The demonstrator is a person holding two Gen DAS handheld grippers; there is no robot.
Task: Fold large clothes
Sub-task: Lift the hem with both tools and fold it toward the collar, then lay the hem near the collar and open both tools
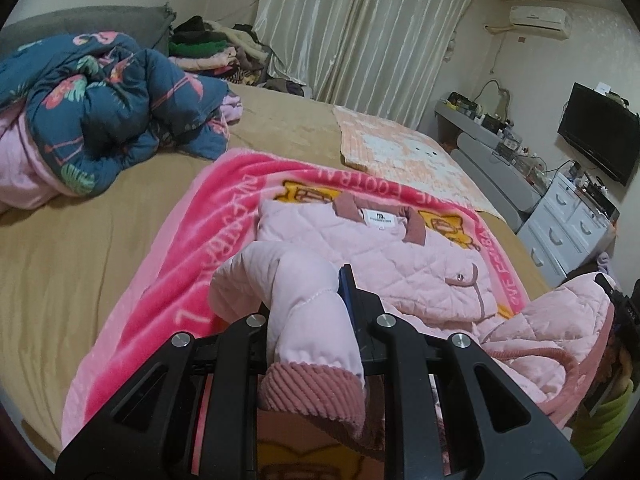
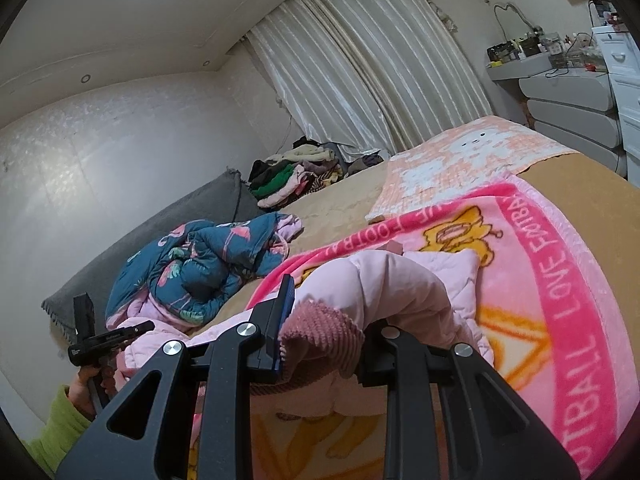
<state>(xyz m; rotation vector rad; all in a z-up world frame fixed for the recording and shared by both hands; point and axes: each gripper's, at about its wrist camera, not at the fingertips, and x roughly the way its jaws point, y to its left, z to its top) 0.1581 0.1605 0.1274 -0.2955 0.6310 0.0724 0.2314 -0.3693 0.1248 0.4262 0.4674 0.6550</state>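
Observation:
A light pink quilted jacket (image 1: 404,256) with dusty-rose corduroy collar and cuffs lies face up on a bright pink cartoon blanket (image 1: 208,216) on the bed. My left gripper (image 1: 312,308) is shut on the jacket's left sleeve (image 1: 304,280) near its ribbed cuff (image 1: 312,400), holding it lifted over the body. My right gripper (image 2: 320,316) is shut on the other sleeve (image 2: 384,280) by its cuff (image 2: 320,332), raised above the blanket (image 2: 560,280). The right gripper also shows at the right edge of the left wrist view (image 1: 624,312).
A crumpled navy flamingo-print quilt (image 1: 100,112) lies at the bed's left. A pile of clothes (image 1: 216,48) sits by the curtain. A peach patterned towel (image 1: 400,152) lies beyond the blanket. White drawers (image 1: 568,232) and a TV (image 1: 600,132) stand to the right.

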